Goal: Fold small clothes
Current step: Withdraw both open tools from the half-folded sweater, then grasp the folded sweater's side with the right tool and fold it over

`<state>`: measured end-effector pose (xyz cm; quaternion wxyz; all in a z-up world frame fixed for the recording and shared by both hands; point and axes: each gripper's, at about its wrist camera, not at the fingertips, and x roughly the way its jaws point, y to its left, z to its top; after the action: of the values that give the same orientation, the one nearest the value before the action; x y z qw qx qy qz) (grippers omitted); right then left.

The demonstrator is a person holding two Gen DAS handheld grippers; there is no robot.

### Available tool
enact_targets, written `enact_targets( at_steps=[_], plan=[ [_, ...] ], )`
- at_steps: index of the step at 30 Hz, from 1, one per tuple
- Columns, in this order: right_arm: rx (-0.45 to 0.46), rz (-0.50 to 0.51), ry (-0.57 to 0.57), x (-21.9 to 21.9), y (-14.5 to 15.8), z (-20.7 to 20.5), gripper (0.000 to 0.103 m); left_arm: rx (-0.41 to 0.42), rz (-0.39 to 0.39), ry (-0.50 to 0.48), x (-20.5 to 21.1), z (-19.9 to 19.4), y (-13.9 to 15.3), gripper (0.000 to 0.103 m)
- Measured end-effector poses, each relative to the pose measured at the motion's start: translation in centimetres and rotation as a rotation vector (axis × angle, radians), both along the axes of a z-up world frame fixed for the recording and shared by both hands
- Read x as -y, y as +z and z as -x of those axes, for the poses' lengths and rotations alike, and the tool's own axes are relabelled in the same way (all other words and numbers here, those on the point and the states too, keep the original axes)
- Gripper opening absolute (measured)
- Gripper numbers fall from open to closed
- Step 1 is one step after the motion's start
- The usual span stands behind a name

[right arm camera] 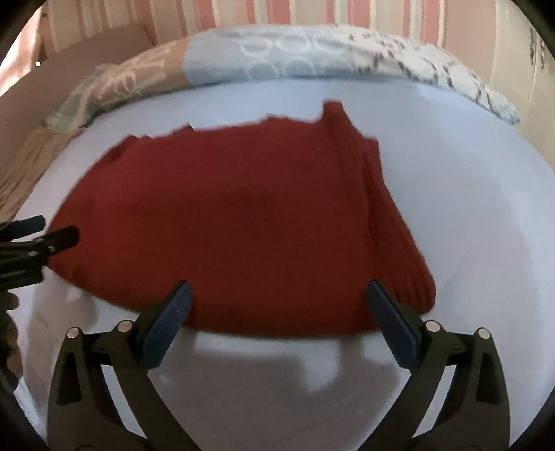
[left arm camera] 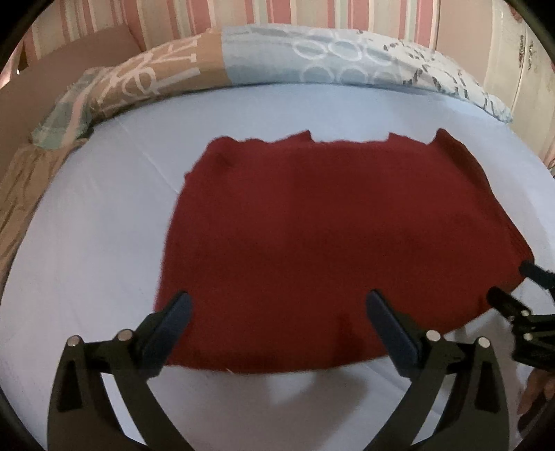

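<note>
- bed [left arm camera: 104,208] w/ a pale blue sheet is the work surface. It's flat and roomy, prob why the folding happens here
- patterned quilt [left arm camera: 263,55] is bunched along the far side of the sweater, up by the striped wall [left arm camera: 312,14], so it's out of the way
- red knit sweater [left arm camera: 329,236] lies flat mid-bed, looks already folded at least once: ribbed edge [right arm camera: 388,222] stacked in layers on its right side, jagged far edge. Near edge is a smooth fold line closest to the grippers
- left gripper [left arm camera: 279,326] hangs over the sweater's near-left corner, jaws spread wide, nothing pinched, pads not pressing the cloth
- right gripper [right arm camera: 279,315] is same deal at the near-right corner, jaws wide apart, holding nothing. Its fingertips also show at the right edge of the left cam
- my guess: both are parked at the near corners bc that's where you'd grab for another fold away from you, or they've let go and the fold's done. Can't tell which
- pics are a bit blurry btw
</note>
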<state>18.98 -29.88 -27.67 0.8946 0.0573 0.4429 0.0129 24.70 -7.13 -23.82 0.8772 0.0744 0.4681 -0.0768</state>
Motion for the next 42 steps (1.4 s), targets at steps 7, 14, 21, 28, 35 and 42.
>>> enact_targets(
  at_steps=[7, 14, 21, 28, 35, 42],
  plan=[
    [-0.059, -0.04, 0.036, 0.6, -1.2, -0.5, 0.1, -0.067, 0.011, 0.006, 1.0, 0.0, -1.4, 0.101],
    [0.103, -0.178, -0.114, 5.4, 1.6, 3.7, 0.1, -0.073, 0.036, -0.019, 2.1, 0.3, -1.4, 0.101],
    [0.022, -0.397, -0.243, 9.5, -1.5, 4.5, 0.098, -0.071, 0.036, -0.05, 3.5, 0.5, -1.5, 0.101],
    [-0.029, -0.445, -0.246, 9.1, -2.4, 2.2, 0.074, -0.081, 0.029, -0.052, 3.7, 0.5, -1.9, 0.101],
    [-0.069, -0.505, -0.269, 8.9, -2.9, -0.7, 0.085, -0.079, 0.037, -0.043, 3.5, 0.4, -2.0, 0.101],
    [-0.045, -0.529, -0.287, 8.8, -2.8, -2.8, 0.076, -0.07, 0.038, -0.044, 3.5, 0.4, -1.9, 0.101]
  ],
)
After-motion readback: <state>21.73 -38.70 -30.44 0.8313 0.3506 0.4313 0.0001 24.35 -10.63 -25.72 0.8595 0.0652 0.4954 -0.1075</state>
